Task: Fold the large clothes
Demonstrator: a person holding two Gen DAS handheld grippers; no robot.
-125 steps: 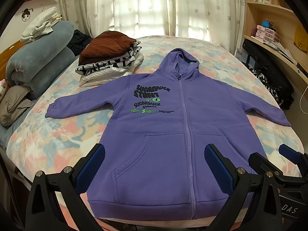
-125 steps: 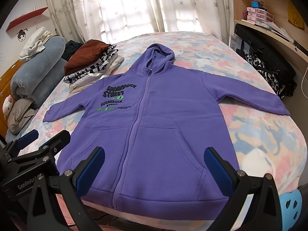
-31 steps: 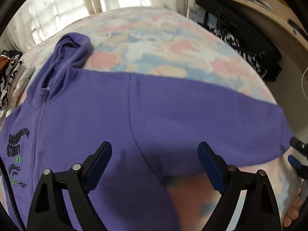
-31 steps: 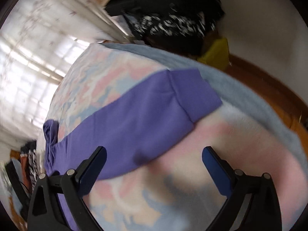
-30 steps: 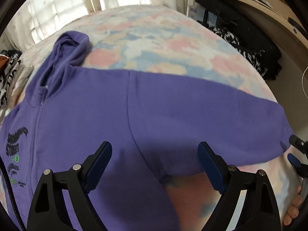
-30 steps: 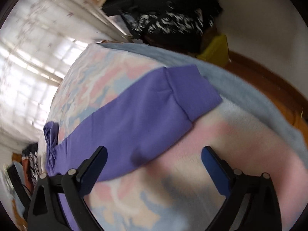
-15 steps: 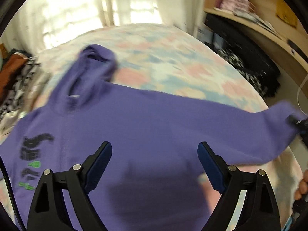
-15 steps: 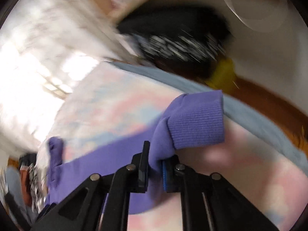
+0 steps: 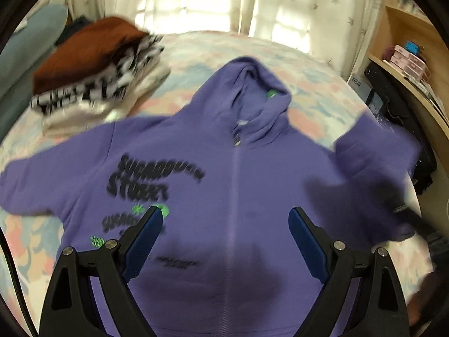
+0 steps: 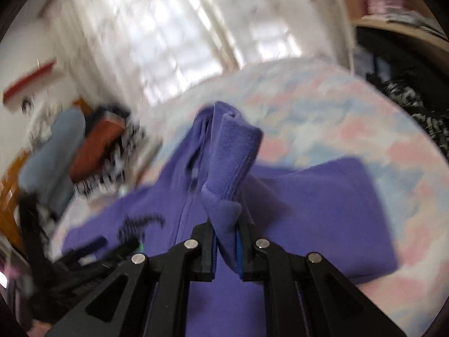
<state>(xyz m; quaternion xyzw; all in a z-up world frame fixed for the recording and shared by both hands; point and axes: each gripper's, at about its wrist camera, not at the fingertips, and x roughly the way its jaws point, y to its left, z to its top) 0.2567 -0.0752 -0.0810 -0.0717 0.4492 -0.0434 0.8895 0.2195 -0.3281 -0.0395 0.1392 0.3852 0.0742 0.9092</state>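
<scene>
A purple zip hoodie (image 9: 233,185) with dark "Street" lettering lies face up on the bed, hood toward the window. My left gripper (image 9: 226,233) is open and empty, hovering over the hoodie's chest. My right gripper (image 10: 226,241) is shut on the ribbed cuff (image 10: 233,163) of the hoodie's right sleeve and holds it lifted over the hoodie's front (image 10: 196,252). In the left wrist view that raised sleeve (image 9: 373,168) shows blurred at the right, with the right gripper behind it.
A stack of folded clothes (image 9: 92,67) with a brown piece on top sits at the far left of the bed. The floral bedspread (image 9: 317,84) surrounds the hoodie. A wooden shelf (image 9: 409,64) and dark bags stand to the right. Rolled grey bedding (image 10: 53,151) lies far left.
My right gripper closed on the sleeve cuff and has carried it up and inward over the hoodie. My left gripper has swung left to face the hoodie's chest.
</scene>
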